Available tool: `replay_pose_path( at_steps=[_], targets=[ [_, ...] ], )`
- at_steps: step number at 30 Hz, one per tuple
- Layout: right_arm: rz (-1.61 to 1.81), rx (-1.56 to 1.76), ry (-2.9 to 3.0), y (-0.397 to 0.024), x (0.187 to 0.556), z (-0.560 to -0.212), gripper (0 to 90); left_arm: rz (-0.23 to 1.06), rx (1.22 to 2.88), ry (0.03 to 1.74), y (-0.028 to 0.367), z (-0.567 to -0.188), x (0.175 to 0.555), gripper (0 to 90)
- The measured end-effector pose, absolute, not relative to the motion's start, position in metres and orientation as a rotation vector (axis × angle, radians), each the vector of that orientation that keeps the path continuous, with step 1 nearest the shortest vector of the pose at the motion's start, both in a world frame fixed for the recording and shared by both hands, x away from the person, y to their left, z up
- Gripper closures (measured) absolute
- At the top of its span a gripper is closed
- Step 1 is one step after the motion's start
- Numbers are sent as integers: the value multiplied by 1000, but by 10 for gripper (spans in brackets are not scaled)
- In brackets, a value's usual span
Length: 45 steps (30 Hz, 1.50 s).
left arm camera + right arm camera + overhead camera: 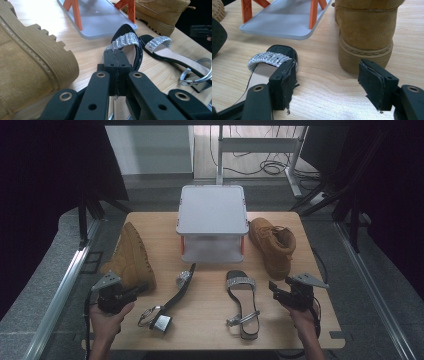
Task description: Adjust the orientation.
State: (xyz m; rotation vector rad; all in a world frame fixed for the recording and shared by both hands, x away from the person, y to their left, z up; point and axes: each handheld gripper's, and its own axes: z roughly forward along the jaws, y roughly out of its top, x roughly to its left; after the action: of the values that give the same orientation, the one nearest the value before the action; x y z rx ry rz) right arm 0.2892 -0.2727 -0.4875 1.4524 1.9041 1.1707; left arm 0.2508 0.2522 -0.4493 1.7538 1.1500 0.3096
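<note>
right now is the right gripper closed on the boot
No, the right gripper stands open with bare table between its pads, and the tan boot sits just beyond them, untouched.

The high view is dim, dark at nine and three o'clock. Both gripper views are brighter, with glare on the pale wooden table. Near black jaws blur slightly.

A light wooden tabletop is seen carrying a grey two-tier rack with orange posts at its far middle. A tan boot is laid on its side at the left, another tan boot is stood just right of the rack. Two black sandals with glittering straps are laid near the front edge.
</note>
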Motion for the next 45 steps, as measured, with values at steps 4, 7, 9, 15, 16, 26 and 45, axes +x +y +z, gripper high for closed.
replay_pose_path(
  at_steps=[4, 7, 9, 15, 16, 26, 45],
  targets=[
    [1157, 1449, 1908, -272, 291, -488, 310, 321, 1759, 1161, 253, -448, 252, 900],
    [1158, 1458, 1905, -273, 290, -488, 310, 322, 1770, 1169, 251, -446, 255, 900],
    [1167, 1463, 1896, -274, 289, -487, 310, 323, 1790, 1175, 249, -445, 257, 900],
    [1154, 1472, 1881, -277, 284, -487, 312, 307, 1835, 1196, 245, -450, 263, 900],
    [1154, 1474, 1875, -277, 283, -486, 318, 301, 1841, 1198, 244, -452, 264, 899],
    [1144, 1463, 1903, -273, 283, -489, 318, 248, 1981, 1150, 209, -464, 278, 900],
    [1127, 1468, 1917, -271, 282, -493, 310, 185, 2085, 1097, 175, -472, 293, 900]
  ],
)
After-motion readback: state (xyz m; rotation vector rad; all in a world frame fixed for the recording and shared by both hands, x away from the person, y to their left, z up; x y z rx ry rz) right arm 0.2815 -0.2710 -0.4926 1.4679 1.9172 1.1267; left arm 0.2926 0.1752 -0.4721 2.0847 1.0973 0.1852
